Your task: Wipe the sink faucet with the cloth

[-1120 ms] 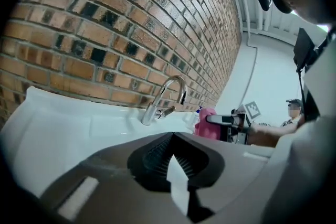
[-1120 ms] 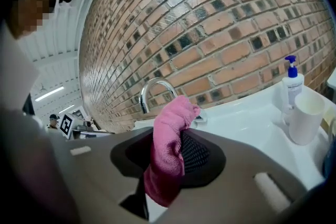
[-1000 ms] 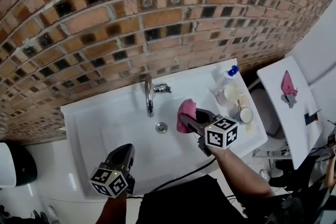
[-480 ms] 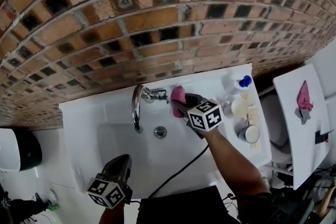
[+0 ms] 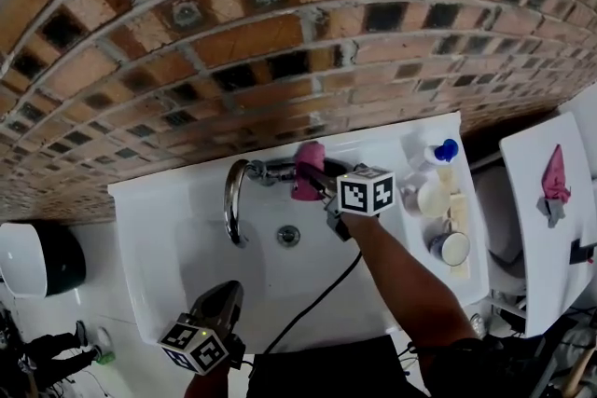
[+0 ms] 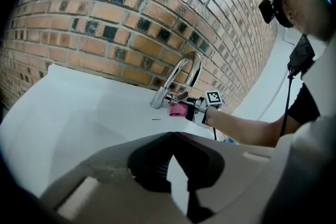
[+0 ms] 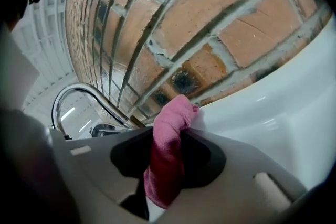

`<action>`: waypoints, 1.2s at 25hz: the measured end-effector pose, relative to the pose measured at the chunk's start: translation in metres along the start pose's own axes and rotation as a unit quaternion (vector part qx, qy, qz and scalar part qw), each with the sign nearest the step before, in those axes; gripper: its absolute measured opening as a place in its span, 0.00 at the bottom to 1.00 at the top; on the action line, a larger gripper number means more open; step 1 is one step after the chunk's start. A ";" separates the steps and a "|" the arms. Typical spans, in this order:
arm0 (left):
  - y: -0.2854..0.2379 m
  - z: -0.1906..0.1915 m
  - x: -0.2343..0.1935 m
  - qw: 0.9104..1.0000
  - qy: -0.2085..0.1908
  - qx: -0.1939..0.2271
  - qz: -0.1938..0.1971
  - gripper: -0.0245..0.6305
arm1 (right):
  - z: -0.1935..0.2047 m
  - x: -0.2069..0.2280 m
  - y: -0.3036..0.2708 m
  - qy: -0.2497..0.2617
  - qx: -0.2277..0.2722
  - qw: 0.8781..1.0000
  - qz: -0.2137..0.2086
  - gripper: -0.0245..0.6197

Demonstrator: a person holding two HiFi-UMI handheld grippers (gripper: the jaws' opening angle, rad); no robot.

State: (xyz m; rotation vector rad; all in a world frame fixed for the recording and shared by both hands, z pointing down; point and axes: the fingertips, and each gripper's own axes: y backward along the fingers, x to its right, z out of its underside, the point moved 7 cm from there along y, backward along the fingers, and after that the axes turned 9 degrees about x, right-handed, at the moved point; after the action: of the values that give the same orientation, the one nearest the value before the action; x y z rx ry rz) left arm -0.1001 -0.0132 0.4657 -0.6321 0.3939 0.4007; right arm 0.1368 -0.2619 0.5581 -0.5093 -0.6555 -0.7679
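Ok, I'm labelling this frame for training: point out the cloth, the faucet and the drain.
cloth (image 5: 308,165): head view, pink bunched middle.
faucet (image 5: 228,200): head view, curved chrome spout.
drain (image 5: 288,236): head view, round metal centre.

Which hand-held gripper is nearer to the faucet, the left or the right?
Right. The right hand-held gripper holds the cloth beside the faucet; the left hand-held gripper is over the front of the sink, away from the faucet.

The right gripper (image 7: 169,157) pinches a pink cloth (image 7: 171,123) between its 2 jaws. The cloth's tip reaches the white sink (image 7: 286,113) ledge below the brick wall (image 7: 210,13). A chrome faucet (image 7: 79,92) arches at left.
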 end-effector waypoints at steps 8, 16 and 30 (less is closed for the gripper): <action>-0.003 0.006 0.006 1.000 -0.014 -0.016 0.017 0.05 | -0.014 -0.009 0.005 -0.051 0.038 0.997 -0.032 0.24; 0.005 0.002 0.002 0.999 -0.026 -0.010 0.030 0.05 | -0.022 -0.032 0.015 -0.024 0.053 0.998 -0.031 0.23; 0.025 0.006 -0.010 0.998 -0.037 -0.002 0.057 0.05 | -0.029 -0.082 0.047 0.023 0.092 0.994 -0.049 0.23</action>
State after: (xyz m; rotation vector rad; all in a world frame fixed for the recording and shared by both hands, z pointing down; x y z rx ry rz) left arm -0.1193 0.0066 0.4631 -0.5981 0.3591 0.5318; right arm 0.1382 -0.2138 0.4720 -0.2926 -0.7042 -0.7998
